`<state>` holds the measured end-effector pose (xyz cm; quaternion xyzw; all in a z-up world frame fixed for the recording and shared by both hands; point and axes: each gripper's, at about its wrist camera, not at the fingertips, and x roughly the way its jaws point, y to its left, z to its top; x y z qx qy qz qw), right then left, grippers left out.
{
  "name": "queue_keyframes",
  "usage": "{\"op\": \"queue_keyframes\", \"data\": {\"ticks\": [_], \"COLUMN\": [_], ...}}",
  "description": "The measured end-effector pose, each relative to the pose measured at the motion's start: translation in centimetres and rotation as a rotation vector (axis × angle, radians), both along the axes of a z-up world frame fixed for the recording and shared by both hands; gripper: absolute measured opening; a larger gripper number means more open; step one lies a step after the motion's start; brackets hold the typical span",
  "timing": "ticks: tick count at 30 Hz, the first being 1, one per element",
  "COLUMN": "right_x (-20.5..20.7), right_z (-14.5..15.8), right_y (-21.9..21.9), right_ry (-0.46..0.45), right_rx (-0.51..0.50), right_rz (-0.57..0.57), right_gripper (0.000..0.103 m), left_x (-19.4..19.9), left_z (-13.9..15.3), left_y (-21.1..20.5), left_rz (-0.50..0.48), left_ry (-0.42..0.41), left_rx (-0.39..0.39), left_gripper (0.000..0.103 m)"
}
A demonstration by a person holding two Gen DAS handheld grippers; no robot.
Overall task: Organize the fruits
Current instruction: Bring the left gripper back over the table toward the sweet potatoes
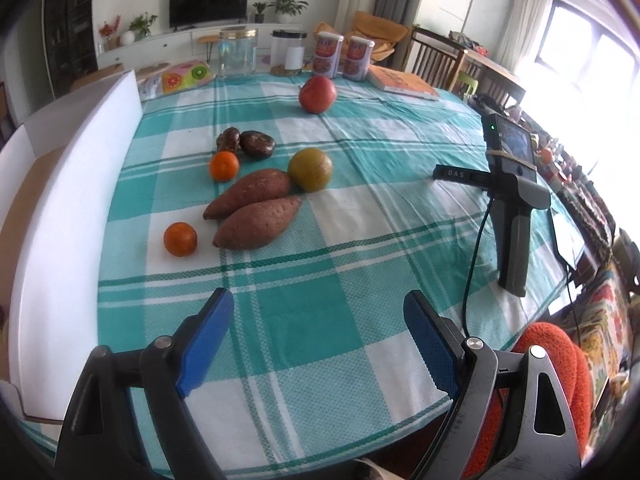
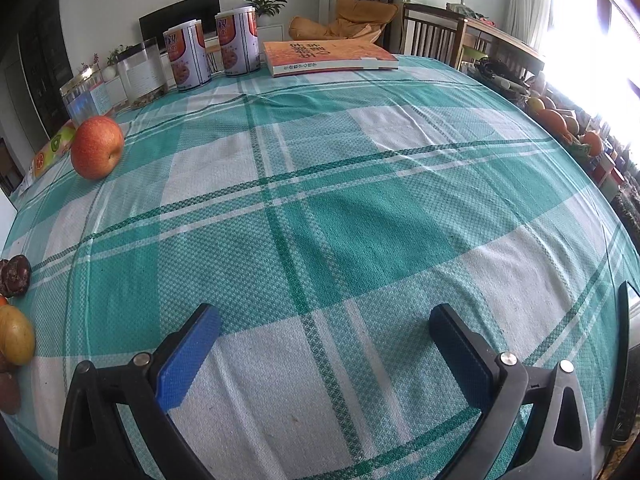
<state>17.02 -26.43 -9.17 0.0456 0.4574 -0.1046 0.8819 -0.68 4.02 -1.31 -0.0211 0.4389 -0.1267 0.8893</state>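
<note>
On the teal-and-white checked tablecloth (image 1: 320, 208), two reddish-brown tapered sweet potatoes (image 1: 256, 208) lie side by side, touching a round yellow-green fruit (image 1: 310, 169), with two small glossy oranges (image 1: 181, 239) and two dark wrinkled fruits (image 1: 246, 142) near them. Farther off sits a round red apple (image 1: 317, 94). Both the left gripper (image 1: 316, 340) and the right gripper (image 2: 324, 352) gape wide, holding nothing.

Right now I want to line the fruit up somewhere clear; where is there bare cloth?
Bare cloth: the wide stretch right of the greenish fruit, between the red apple and the near edge, up to the book. Crowded: the left cluster of sweet potatoes and oranges, and the tins along the back.
</note>
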Motion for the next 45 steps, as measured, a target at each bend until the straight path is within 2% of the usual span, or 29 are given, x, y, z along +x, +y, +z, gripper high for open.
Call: {"op": "queue_keyframes", "data": {"ticks": [6,21,30,39,45], "right_x": [0.0,0.0,0.0,0.0,0.0], "right_z": [0.0,0.0,0.0,0.0,0.0], "right_y": [0.0,0.0,0.0,0.0,0.0], "right_ry": [0.0,-0.001,-0.001,-0.001,-0.001], "right_rx": [0.0,0.0,0.0,-0.001,-0.001], "right_rz": [0.0,0.0,0.0,-0.001,-0.001], "right_gripper": [0.103,0.103,0.103,0.103,0.103], "left_x": [0.4,0.4,0.7,0.5,1.3], "left_z": [-0.2,-0.2,-0.7,-0.3,-1.1], "left_y": [1.0,-0.8,0.4,0.8,1.6], "left_rz": [0.034,0.009,0.036,0.031,0.066], "left_ry": [0.02,0.018,0.038,0.011,0.038], "left_rx": [-0.033,-0.008,-0.029,-0.031,-0.043], "left_gripper": [0.088,0.088,0.088,0.089,0.088]}}
